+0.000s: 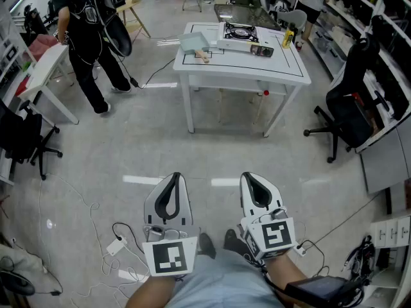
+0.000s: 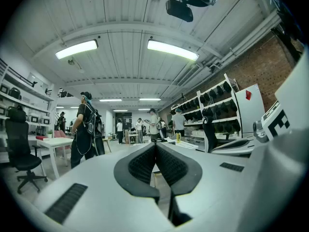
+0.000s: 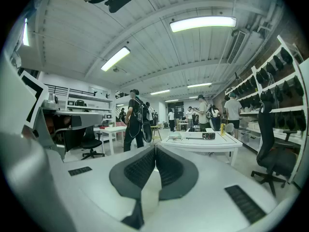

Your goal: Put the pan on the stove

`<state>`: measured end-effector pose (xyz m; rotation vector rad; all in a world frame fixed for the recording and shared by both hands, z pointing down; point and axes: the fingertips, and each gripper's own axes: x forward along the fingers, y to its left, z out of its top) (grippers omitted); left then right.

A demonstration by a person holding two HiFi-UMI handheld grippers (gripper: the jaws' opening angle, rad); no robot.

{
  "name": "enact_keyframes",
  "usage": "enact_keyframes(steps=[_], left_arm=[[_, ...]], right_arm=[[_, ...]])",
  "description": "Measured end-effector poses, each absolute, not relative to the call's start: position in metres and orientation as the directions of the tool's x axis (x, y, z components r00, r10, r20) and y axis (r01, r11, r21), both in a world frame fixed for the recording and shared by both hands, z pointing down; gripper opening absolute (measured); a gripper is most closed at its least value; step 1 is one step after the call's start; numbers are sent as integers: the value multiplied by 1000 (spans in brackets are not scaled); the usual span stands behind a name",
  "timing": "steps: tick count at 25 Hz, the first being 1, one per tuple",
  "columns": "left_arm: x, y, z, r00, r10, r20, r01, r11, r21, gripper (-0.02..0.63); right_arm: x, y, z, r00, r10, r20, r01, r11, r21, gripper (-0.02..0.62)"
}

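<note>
White-shelled, the left claw (image 1: 173, 177) and right claw (image 1: 252, 177) are both hanging pressed together on nothing, well short of the worktop (image 1: 244, 66). The pan (image 1: 194, 42) is lying on that worktop's left part, the stove (image 1: 241, 36) sitting toward its far edge.

white table (image 1: 257, 66) | black office chair (image 1: 350, 101) right of it | person in black (image 1: 90, 31) left | yellow bottle (image 1: 288, 38), perhaps

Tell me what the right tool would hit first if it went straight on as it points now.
Nothing close: open floor lies ahead of the right tool. Further on, probably the white table, though depth is hard to judge.
</note>
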<state>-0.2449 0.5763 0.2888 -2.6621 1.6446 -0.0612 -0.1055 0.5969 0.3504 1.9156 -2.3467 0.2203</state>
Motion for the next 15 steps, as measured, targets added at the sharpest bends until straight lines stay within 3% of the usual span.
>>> enact_keyframes(steps=[15], left_arm=[[-258, 575, 285, 449, -893, 18, -893, -449, -30, 18]], right_arm=[[-113, 592, 337, -204, -969, 138, -977, 191, -98, 51]])
